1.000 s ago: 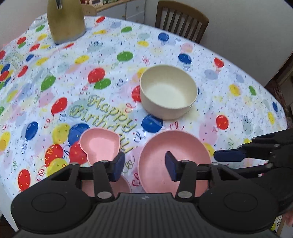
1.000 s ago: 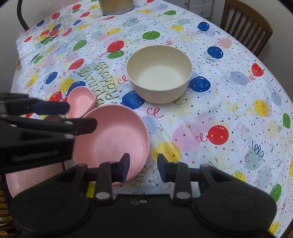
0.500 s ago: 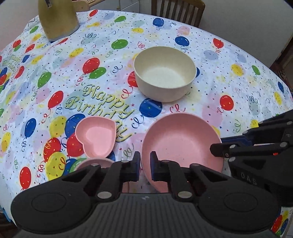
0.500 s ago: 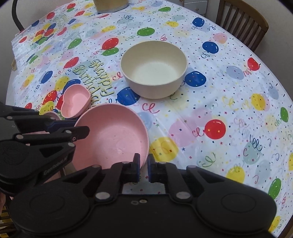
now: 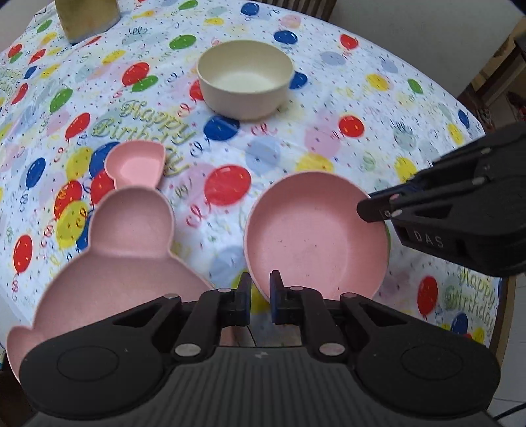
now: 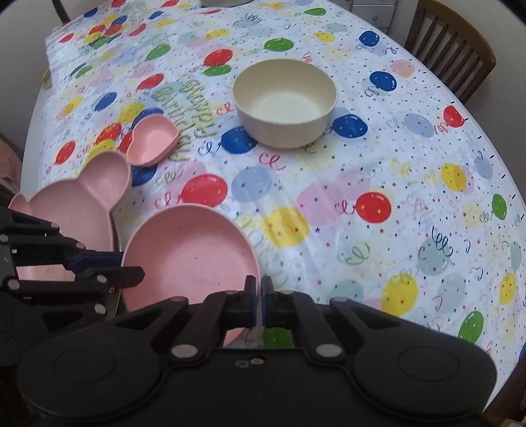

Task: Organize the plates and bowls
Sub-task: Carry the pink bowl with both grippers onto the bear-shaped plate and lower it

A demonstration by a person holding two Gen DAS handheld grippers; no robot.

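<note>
A round pink bowl (image 5: 315, 233) is held above the table by both grippers. My left gripper (image 5: 260, 300) is shut on its near left rim. My right gripper (image 6: 258, 303) is shut on its right rim, and it also shows in the left wrist view (image 5: 460, 210). The bowl also shows in the right wrist view (image 6: 190, 253). A pink mouse-shaped plate (image 5: 111, 262) lies at the near left, seen too in the right wrist view (image 6: 75, 203). A small pink heart dish (image 5: 136, 162) sits beyond it. A cream bowl (image 5: 245, 82) stands further back on the table.
The table wears a balloon-print "Happy Birthday" cloth (image 6: 361, 184). A tan upright object (image 5: 87, 16) stands at the far left. A wooden chair (image 6: 450, 49) is at the far right edge. The table's near edge runs just under the grippers.
Both grippers closed from open onto the pink bowl's rim and lifted it. The bowl has shifted right, uncovering the mouse-shaped plate that it sat on.
</note>
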